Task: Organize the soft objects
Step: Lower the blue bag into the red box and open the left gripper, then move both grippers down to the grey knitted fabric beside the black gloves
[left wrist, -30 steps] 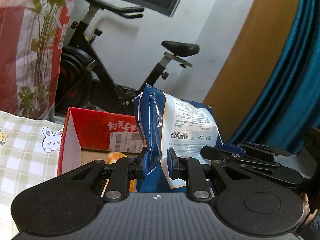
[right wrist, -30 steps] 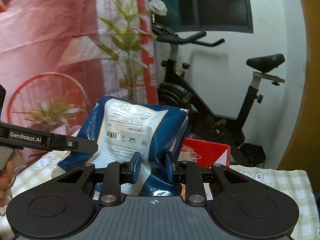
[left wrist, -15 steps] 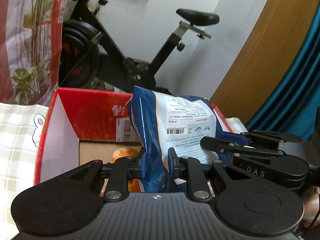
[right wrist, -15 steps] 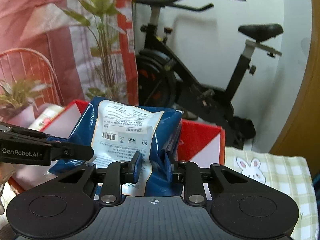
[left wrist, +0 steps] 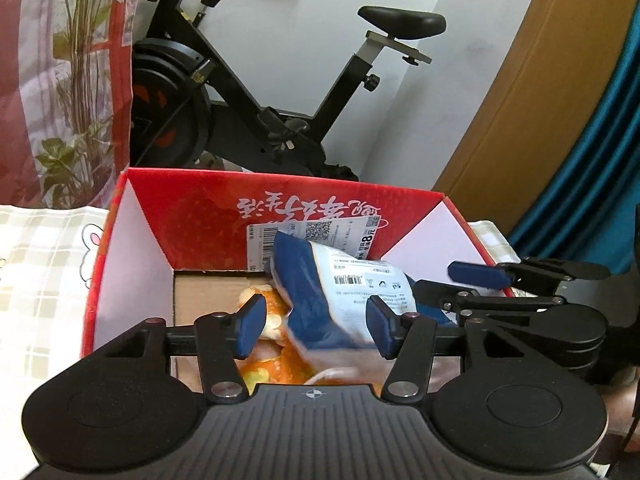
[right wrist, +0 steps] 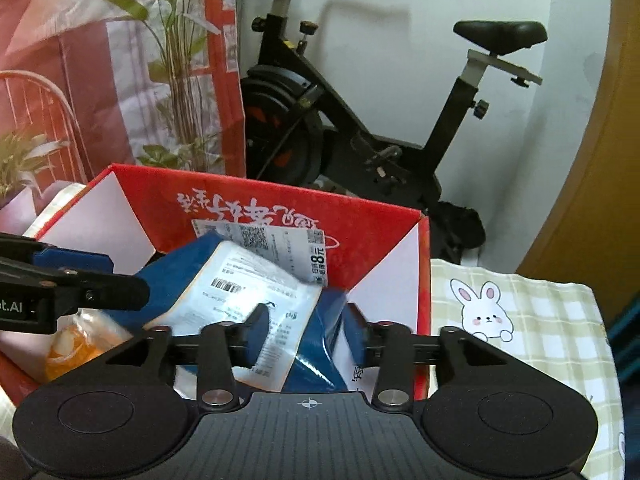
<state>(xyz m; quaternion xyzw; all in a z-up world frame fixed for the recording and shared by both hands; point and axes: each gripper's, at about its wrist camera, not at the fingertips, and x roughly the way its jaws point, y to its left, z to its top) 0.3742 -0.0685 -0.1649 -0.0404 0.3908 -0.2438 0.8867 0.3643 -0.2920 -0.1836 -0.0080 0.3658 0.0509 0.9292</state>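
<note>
A blue snack bag with a white label (left wrist: 352, 284) lies tilted inside the open red cardboard box (left wrist: 192, 208), on top of orange-wrapped packets (left wrist: 276, 320). My left gripper (left wrist: 316, 330) hangs over the box with its jaws opening, and the bag sits loose between the blue pads (left wrist: 250, 330). My right gripper (right wrist: 306, 334) is also opening, with the bag (right wrist: 240, 276) slumped between its pads and into the box (right wrist: 360, 220). Each gripper shows in the other's view: the right gripper (left wrist: 452, 282), the left gripper (right wrist: 100, 276).
The box stands on a checked tablecloth with bunny prints (right wrist: 520, 320). Behind it are a black exercise bike (left wrist: 248, 92), a red patterned bag with a plant (left wrist: 72, 80), a wooden panel (left wrist: 540, 100) and a teal curtain (left wrist: 600, 160).
Both grippers came down over the red box while shut on the bag, then spread their jaws. The bag dropped from upright to lying tilted in the box.
</note>
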